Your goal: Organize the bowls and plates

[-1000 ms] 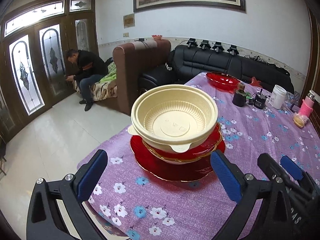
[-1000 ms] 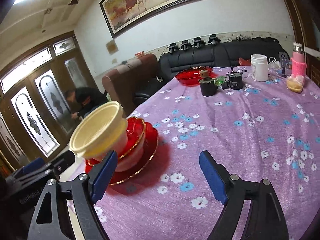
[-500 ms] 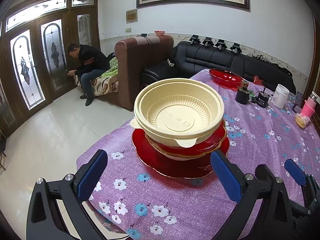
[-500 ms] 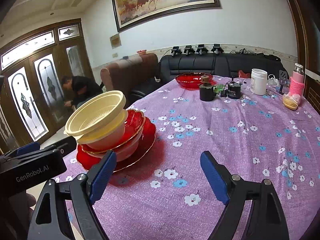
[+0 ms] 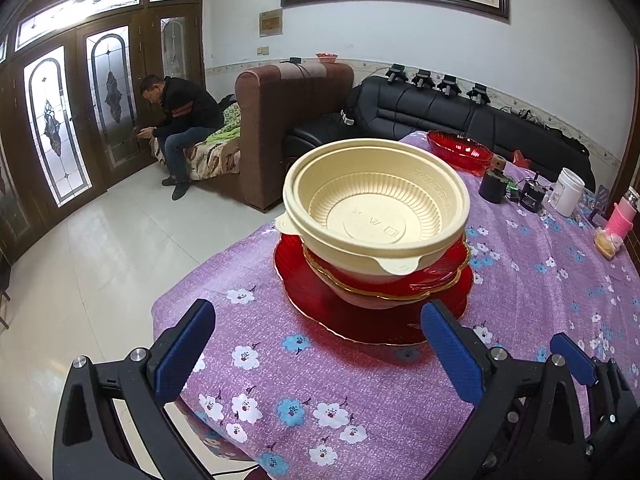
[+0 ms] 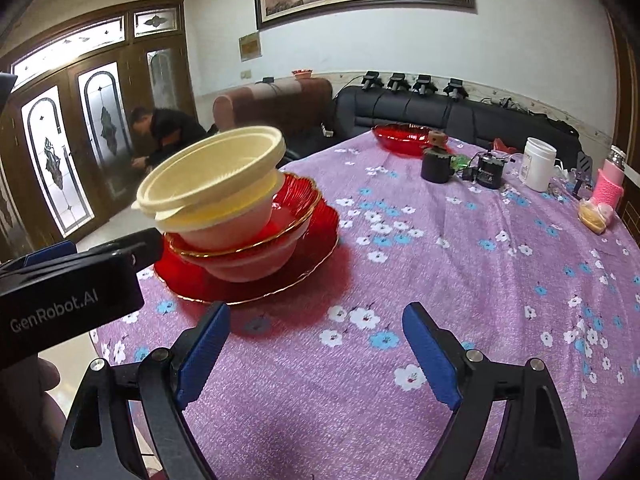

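A stack stands near the table's near-left edge: a flat red plate (image 5: 320, 312) at the bottom, a red gold-rimmed dish (image 5: 440, 276) on a white bowl, and cream plastic bowls (image 5: 372, 208) on top, tilted. The stack also shows in the right wrist view, with the cream bowls (image 6: 216, 176) and the red plate (image 6: 320, 236). My left gripper (image 5: 316, 348) is open and empty, just short of the stack. My right gripper (image 6: 316, 350) is open and empty, in front and to the right of the stack. A second red dish (image 6: 400, 138) lies at the far end.
The table has a purple flowered cloth (image 6: 460, 280). At the far right stand a black cup (image 6: 436, 166), a black device (image 6: 490, 172), a white jar (image 6: 538, 164), a pink bottle (image 6: 610, 184) and a wrapped bun (image 6: 594, 216). Sofas and a seated man (image 5: 176, 120) are beyond.
Both grippers have risen and drawn a little closer to the stack, which now looks larger. The right view has swung left-to-right, bringing the left gripper's body into view. The stack has not moved.
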Tool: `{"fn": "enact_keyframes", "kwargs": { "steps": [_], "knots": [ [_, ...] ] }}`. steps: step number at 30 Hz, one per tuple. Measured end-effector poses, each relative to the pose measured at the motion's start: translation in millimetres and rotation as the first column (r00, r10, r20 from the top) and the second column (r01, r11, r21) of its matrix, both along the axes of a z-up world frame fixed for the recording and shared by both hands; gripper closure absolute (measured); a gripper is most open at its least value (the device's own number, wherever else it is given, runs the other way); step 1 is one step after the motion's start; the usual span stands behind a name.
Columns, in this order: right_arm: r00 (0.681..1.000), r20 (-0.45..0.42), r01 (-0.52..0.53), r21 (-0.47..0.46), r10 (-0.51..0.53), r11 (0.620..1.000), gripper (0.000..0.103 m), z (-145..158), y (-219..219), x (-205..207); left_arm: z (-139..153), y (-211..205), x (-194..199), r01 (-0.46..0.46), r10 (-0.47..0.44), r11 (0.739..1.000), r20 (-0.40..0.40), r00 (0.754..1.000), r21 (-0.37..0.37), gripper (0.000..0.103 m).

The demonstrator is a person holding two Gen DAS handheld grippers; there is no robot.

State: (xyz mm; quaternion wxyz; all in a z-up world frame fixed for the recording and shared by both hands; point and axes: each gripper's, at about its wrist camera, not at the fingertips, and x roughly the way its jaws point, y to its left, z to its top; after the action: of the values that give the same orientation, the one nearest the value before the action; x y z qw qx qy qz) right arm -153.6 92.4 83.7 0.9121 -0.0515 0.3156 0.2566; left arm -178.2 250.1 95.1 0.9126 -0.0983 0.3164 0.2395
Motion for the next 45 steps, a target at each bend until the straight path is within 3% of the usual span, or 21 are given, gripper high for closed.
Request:
{"fn": "enact_keyframes", "kwargs": {
  "steps": [3,5,8,11,22,29,45],
  "knots": [
    [1.000,0.003,-0.002,-0.001,0.002,1.000,0.012,0.6,1.3,-3.1,9.8,-1.8,-15.5,-0.059,0.053,0.997,0.092,0.994,0.056,0.000],
    [1.000,0.012,-0.004,0.008,0.004,1.000,0.012,2.9,0.5,-4.9,22.2,-7.1,-35.3,-0.112,0.090,0.988,0.200,0.976,0.104,0.000],
    [1.000,0.026,-0.005,0.016,0.005,1.000,0.012,6.9,0.7,-8.1,26.8,-9.0,-52.6,-0.110,0.082,0.991,0.289,0.954,0.081,0.000],
    [0.999,0.026,-0.018,0.017,0.018,1.000,0.012,8.7,3.2,-11.2,24.1,-4.7,-40.6,0.008,-0.015,0.999,0.229,0.973,0.031,0.000],
    [0.998,0.027,-0.061,-0.007,0.061,0.998,0.012,8.8,12.3,-21.2,10.6,-1.5,-23.3,0.030,-0.029,0.999,0.095,0.995,-0.010,0.000],
    [0.997,0.025,-0.078,-0.018,0.079,0.997,0.012,7.0,17.8,-25.0,3.1,10.4,-18.8,0.011,-0.008,0.998,0.059,0.998,-0.056,0.000],
    [0.984,-0.043,-0.177,-0.078,0.174,0.981,0.012,7.7,58.9,-17.2,8.5,27.6,-13.6,-0.032,0.032,0.999,0.037,0.999,-0.003,0.000]
  ]
}}
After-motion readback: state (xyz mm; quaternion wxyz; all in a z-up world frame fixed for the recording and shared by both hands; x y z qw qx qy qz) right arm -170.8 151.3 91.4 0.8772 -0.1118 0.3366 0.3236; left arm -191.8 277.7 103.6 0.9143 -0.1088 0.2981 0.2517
